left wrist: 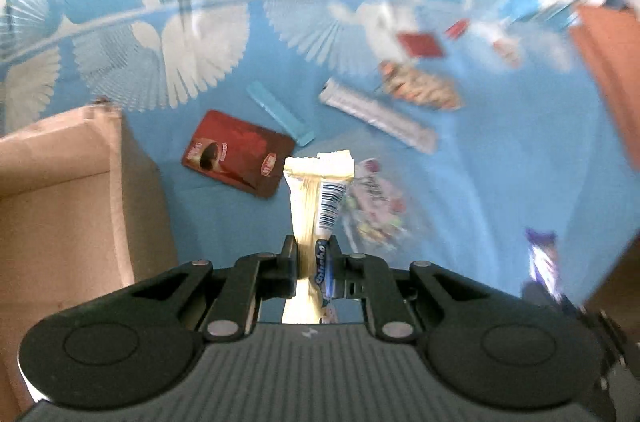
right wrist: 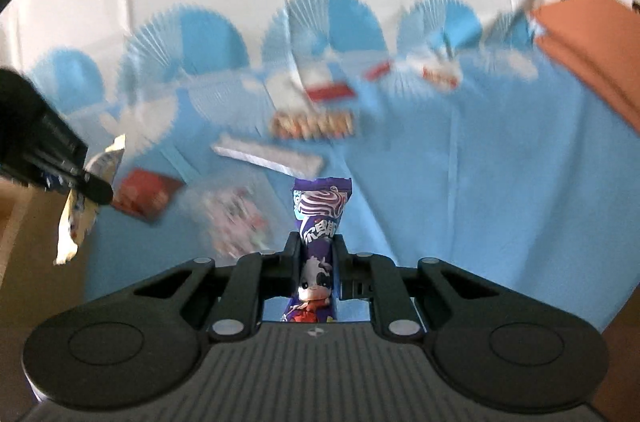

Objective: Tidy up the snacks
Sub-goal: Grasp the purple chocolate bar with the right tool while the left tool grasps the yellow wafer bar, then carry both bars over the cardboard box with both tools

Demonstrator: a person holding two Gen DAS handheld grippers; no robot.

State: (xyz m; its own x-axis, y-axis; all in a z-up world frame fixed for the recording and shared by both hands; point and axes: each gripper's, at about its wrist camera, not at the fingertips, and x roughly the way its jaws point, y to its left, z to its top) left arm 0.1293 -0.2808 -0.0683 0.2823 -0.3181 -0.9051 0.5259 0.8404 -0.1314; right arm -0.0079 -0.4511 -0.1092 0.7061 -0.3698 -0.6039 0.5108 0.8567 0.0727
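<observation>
Left tool (left wrist: 313, 254): clenched on cream wrapper (left wrist: 316, 198), light, crinkly
Right tool (right wrist: 317, 254): pinching purple packet (right wrist: 320, 210) mid-body, soft

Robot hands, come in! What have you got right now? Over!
Left gripper shut on cream snack packet. Right gripper shut on purple snack packet. Cardboard box near left. More snacks below on blue cloth.

1. Cloth (left wrist: 500, 182): matt blue-and-white fabric, creased.
2. Box (left wrist: 60, 202): matt brown cardboard.
3. Cream wrapper (left wrist: 316, 198): glossy crinkled film.
4. Purple wrapper (right wrist: 320, 214): glossy printed film.
5. Silver bar (left wrist: 376, 114): shiny foil.
6. Fingers (left wrist: 290, 262): matt black plastic.
</observation>
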